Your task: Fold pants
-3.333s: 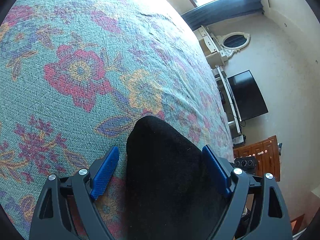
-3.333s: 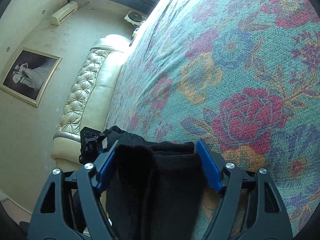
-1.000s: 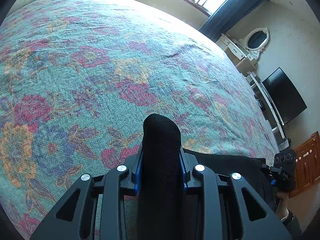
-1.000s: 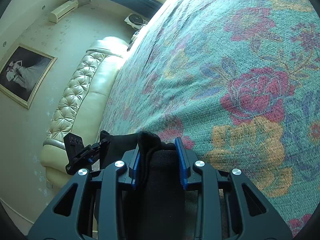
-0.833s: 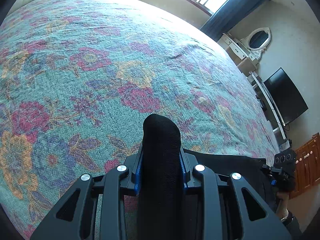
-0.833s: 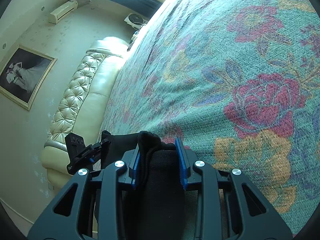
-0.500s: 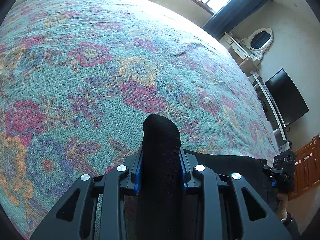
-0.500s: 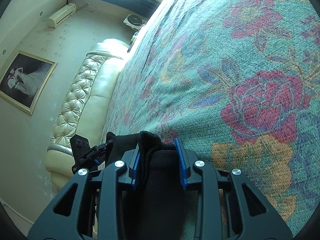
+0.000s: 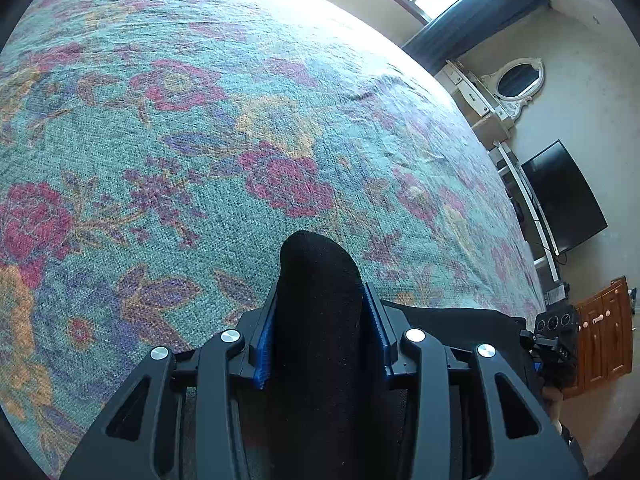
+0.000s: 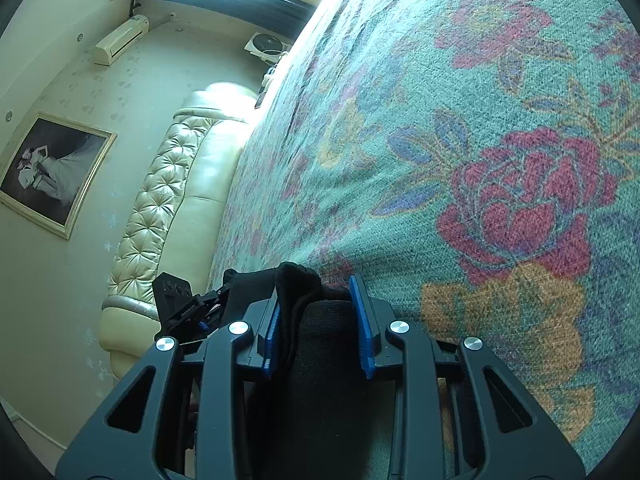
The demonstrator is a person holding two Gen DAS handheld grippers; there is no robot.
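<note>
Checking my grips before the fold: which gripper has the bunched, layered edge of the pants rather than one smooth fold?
The right gripper: its black pants show stacked edges. The left gripper pinches one smooth rounded fold.

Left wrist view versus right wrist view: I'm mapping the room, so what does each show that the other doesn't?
Only the left wrist view shows the oval mirror, the television and a wooden cabinet. Only the right wrist view shows the tufted headboard, the framed picture and the air conditioner. Both show the flowered bedspread and black pants clamped in a gripper: left gripper, right gripper.
</note>
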